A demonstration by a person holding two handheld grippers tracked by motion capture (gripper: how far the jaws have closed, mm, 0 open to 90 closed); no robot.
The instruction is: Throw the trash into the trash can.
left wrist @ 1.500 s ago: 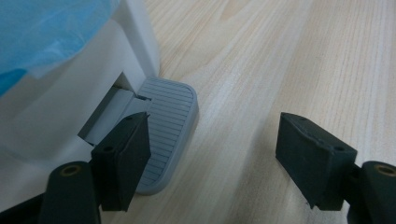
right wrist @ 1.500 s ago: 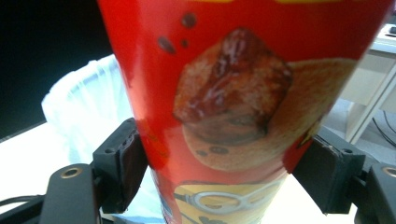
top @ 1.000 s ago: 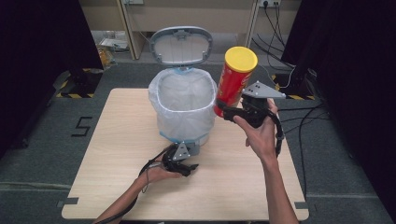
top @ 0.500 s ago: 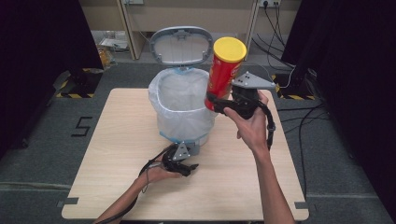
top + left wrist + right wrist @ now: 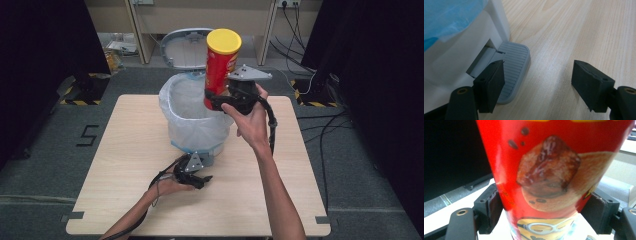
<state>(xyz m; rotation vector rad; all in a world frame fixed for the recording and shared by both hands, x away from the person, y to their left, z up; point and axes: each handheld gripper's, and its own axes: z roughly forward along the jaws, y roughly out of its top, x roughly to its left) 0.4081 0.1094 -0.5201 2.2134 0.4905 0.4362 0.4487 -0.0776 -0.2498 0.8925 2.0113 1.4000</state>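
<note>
Red can, gripped upright by right gripper, is hanging over bin's right rim; left gripper, jaws wide, is resting at pedal.

A light wooden bench stands on grey carpet floor marked with a black numeral five. Black curtains flank both sides; beige wooden cabinets and loose black cables lie behind.

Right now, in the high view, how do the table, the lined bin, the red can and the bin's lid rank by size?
1. table, largest.
2. lined bin.
3 and 4. bin's lid and red can look about alike; the can is raised towards the camera in the right tongs, so I won't rank them.
</note>
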